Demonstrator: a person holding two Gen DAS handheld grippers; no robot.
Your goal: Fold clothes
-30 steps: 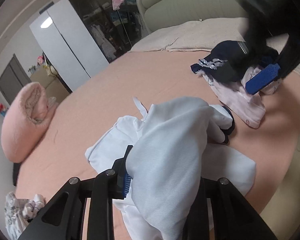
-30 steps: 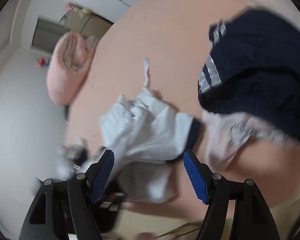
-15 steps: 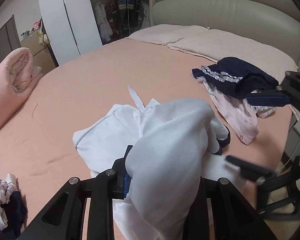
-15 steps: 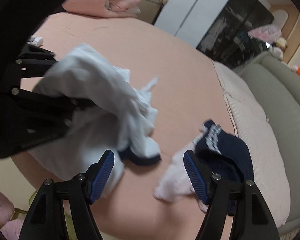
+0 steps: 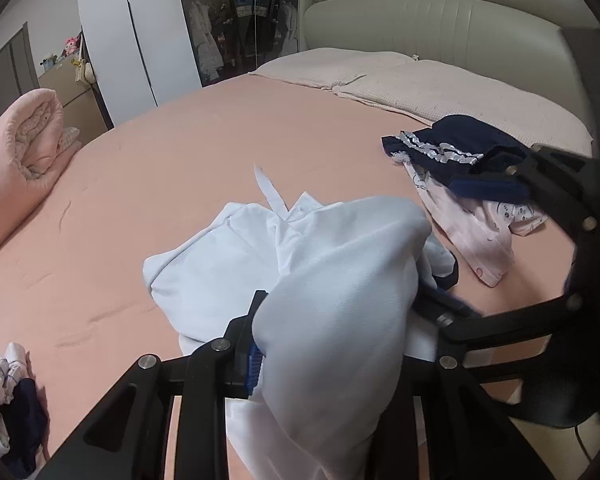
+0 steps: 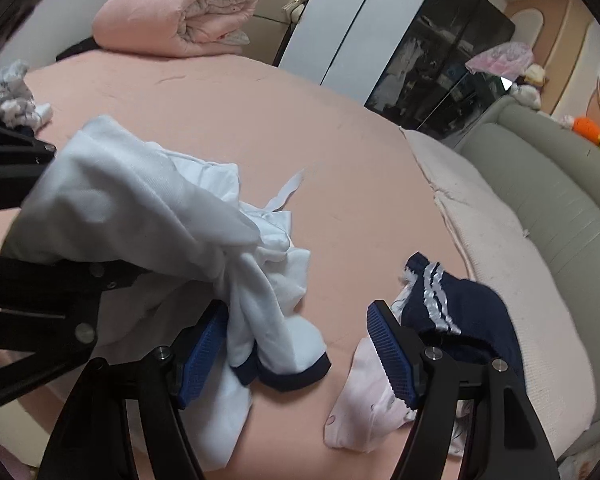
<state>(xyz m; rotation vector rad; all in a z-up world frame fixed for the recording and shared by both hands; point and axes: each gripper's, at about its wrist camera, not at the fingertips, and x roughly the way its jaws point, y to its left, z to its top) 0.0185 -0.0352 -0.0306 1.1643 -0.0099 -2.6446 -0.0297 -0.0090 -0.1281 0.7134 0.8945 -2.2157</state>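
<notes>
Your left gripper (image 5: 320,360) jaws grip the white shirt (image 5: 332,300), lifted at frame centre over the bed (image 5: 180,168), so your right gripper (image 6: 296,356), jaws open, can take its navy-trimmed sleeve.

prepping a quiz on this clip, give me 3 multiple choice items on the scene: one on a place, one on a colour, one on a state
1. Where does the rolled pink quilt lie?
A. at the far edge of the bed
B. on the pillows
C. on the floor

2. What colour is the cuff trim on the white garment?
A. red
B. navy
C. green

3. How does the right gripper stand?
A. shut on the navy skirt
B. shut on a pillow
C. open, jaws either side of the white garment's cuffs

Answers: 1 A, it rests on the pink sheet by the far edge. 2 B, a dark navy band edges both cuffs. 3 C, its blue pads stand wide apart; the left gripper grips the white cloth.
</notes>
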